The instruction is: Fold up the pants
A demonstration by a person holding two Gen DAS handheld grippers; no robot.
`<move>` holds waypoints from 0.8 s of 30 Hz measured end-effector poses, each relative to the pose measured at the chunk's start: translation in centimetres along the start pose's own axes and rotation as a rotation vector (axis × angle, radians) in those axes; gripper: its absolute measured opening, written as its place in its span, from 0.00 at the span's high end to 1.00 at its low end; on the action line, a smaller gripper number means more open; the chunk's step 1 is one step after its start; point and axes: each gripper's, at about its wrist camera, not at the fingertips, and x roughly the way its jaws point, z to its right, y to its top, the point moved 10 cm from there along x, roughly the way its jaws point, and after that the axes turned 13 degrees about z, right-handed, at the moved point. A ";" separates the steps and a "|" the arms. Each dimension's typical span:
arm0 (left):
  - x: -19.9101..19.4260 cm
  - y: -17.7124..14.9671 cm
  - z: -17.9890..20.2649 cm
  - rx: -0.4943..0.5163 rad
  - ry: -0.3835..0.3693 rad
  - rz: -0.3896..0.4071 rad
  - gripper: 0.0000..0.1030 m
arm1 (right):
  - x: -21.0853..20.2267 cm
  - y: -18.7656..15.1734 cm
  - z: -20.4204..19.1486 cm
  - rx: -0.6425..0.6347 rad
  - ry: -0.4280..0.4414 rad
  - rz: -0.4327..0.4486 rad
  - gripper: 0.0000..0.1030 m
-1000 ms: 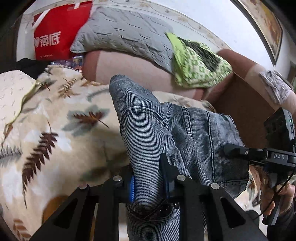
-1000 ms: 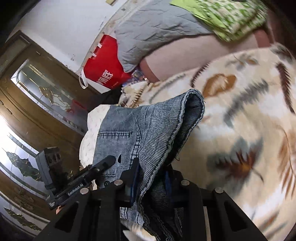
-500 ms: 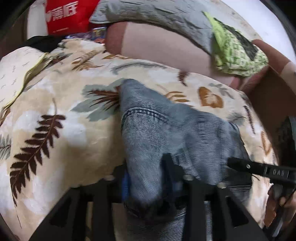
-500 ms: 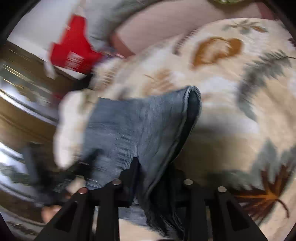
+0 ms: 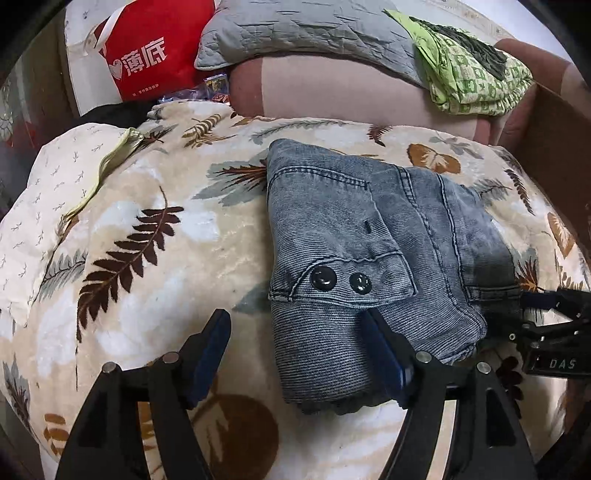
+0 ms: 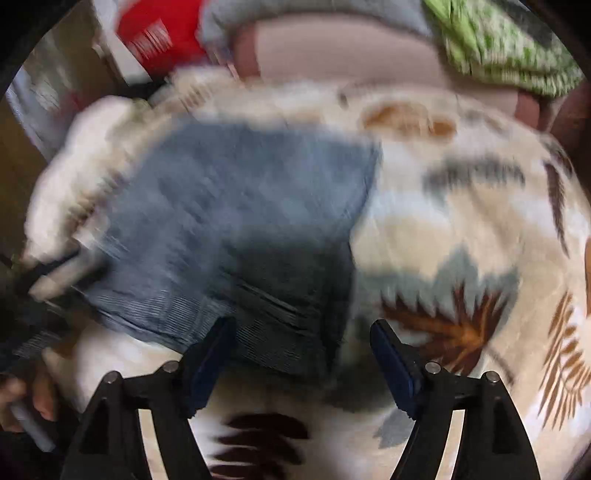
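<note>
The grey-blue denim pants (image 5: 354, 251) lie folded into a compact stack on the leaf-print blanket (image 5: 140, 236), a flap with two black snaps on top. My left gripper (image 5: 299, 350) is open at the stack's near edge, its right finger against the denim. In the blurred right wrist view the pants (image 6: 229, 206) lie ahead and to the left. My right gripper (image 6: 303, 350) is open at their near right corner. The right gripper's body (image 5: 550, 332) shows at the pants' right edge in the left wrist view.
Behind the blanket a sofa back (image 5: 332, 88) carries a grey quilted pillow (image 5: 303, 29) and a green patterned cloth (image 5: 472, 77). A red bag (image 5: 147, 55) stands at the back left. A brown board (image 5: 554, 129) rises at the right.
Both grippers held the folded pants raised, then lowered them onto the blanket. Both have now opened and let go. The right wrist camera is still moving.
</note>
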 end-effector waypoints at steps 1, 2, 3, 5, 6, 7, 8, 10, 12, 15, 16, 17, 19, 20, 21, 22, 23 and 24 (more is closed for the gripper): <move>-0.7 0.4 -0.2 -0.010 -0.002 0.006 0.28 | -0.5 0.1 0.4 0.066 0.018 0.017 0.23; -1.4 0.8 -0.3 -0.019 -0.007 0.018 0.28 | -0.8 0.3 0.5 0.079 0.017 0.023 0.23; -2.0 1.0 -0.1 -0.021 -0.010 0.031 0.28 | -1.8 0.9 0.5 0.056 -0.002 0.044 0.23; -2.9 1.6 0.1 -0.011 -0.010 0.063 0.27 | -3.1 1.9 0.0 0.003 -0.019 0.088 0.23; -3.0 1.5 0.2 -0.008 -0.004 0.069 0.26 | -3.6 2.3 -0.1 -0.006 -0.023 0.106 0.21; -2.7 1.2 0.1 -0.009 0.006 0.059 0.24 | -3.9 2.7 -0.1 -0.007 -0.030 0.124 0.20; -2.1 0.6 0.1 -0.009 0.011 0.033 0.23 | -3.8 2.9 -0.1 -0.005 -0.036 0.133 0.16; -1.2 -0.4 0.1 -0.028 0.007 0.001 0.23 | -2.8 2.7 0.0 0.005 -0.056 0.113 0.09; -1.1 -0.5 -0.1 -0.055 0.007 0.010 0.20 | -0.9 1.6 -0.2 -0.016 -0.072 0.052 0.09; -1.5 -0.3 -0.1 -0.054 0.011 0.005 0.20 | 0.0 0.7 0.6 0.022 -0.078 0.026 0.08; -1.8 -0.1 -0.1 -0.050 0.008 0.007 0.20 | -0.7 1.0 0.7 0.036 -0.076 0.033 0.08; -2.2 0.1 0.0 -0.048 0.005 0.010 0.20 | -1.3 1.2 0.7 0.029 -0.081 0.042 0.08; -2.9 0.3 0.1 -0.050 -0.002 0.017 0.20 | -3.4 1.8 0.4 -0.015 -0.089 0.078 0.08; -3.6 0.5 0.2 -0.056 -0.009 0.030 0.20 | -4.0 1.9 0.2 -0.026 -0.087 0.092 0.06; -4.2 0.6 0.3 -0.062 -0.012 0.040 0.20 | -5.1 1.8 0.1 -0.039 -0.085 0.112 0.01; -4.9 0.7 0.5 -0.069 -0.018 0.049 0.20 | -6.2 1.7 -0.1 -0.055 -0.086 0.133 0.00; -5.3 0.7 0.6 -0.073 -0.024 0.053 0.20 | -7.1 1.5 -0.2 -0.067 -0.091 0.148 0.00; -6.0 0.8 0.8 -0.078 -0.032 0.063 0.20 | -7.9 1.1 -0.4 -0.081 -0.094 0.162 0.00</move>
